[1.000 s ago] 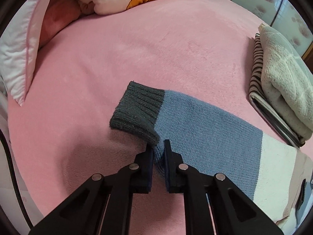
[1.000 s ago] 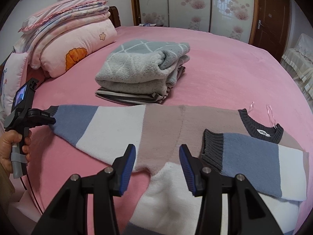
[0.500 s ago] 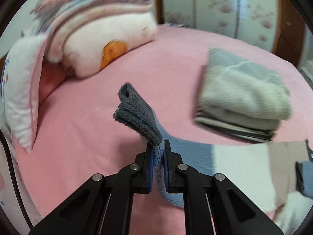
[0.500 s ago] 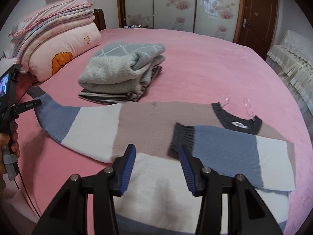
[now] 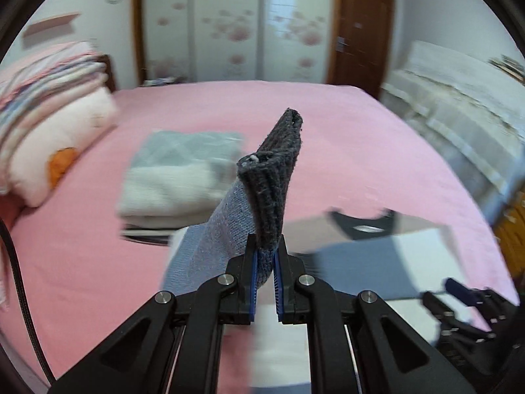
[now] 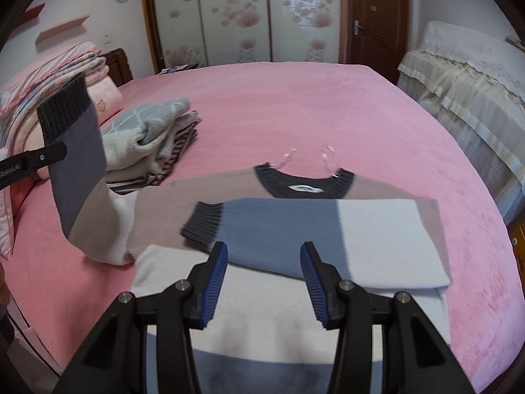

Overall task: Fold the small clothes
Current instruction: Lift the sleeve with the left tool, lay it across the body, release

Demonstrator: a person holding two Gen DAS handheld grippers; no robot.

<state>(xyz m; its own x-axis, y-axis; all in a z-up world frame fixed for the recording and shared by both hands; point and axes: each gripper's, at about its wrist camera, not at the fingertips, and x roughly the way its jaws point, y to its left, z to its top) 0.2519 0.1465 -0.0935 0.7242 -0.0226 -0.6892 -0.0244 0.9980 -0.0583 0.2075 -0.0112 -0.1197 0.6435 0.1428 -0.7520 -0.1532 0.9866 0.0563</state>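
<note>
A striped knit sweater (image 6: pixel 229 190) in blue, white, tan and dark grey lies on the pink bed (image 6: pixel 295 105). Its right sleeve (image 6: pixel 288 229) is folded flat across the body. My left gripper (image 5: pixel 264 256) is shut on the left sleeve (image 5: pixel 229 220) just below its dark grey cuff (image 5: pixel 279 164) and holds it up off the bed. From the right wrist view that lifted left sleeve (image 6: pixel 78 164) stands at the left, pinched by the left gripper's fingers (image 6: pixel 49 154). My right gripper (image 6: pixel 264 272) hovers open over the sweater's white band, holding nothing.
A stack of folded clothes (image 6: pixel 154 138) sits on the bed left of the sweater. Pillows and folded quilts (image 5: pixel 55 105) are piled at the headboard. A covered piece of furniture (image 6: pixel 459 88) stands right of the bed, with wardrobe doors (image 6: pixel 239 16) behind.
My left gripper has lifted the left sleeve off the bed and carried it up and rightward toward the sweater's body. My right gripper has shifted right over the folded right sleeve, still open.
</note>
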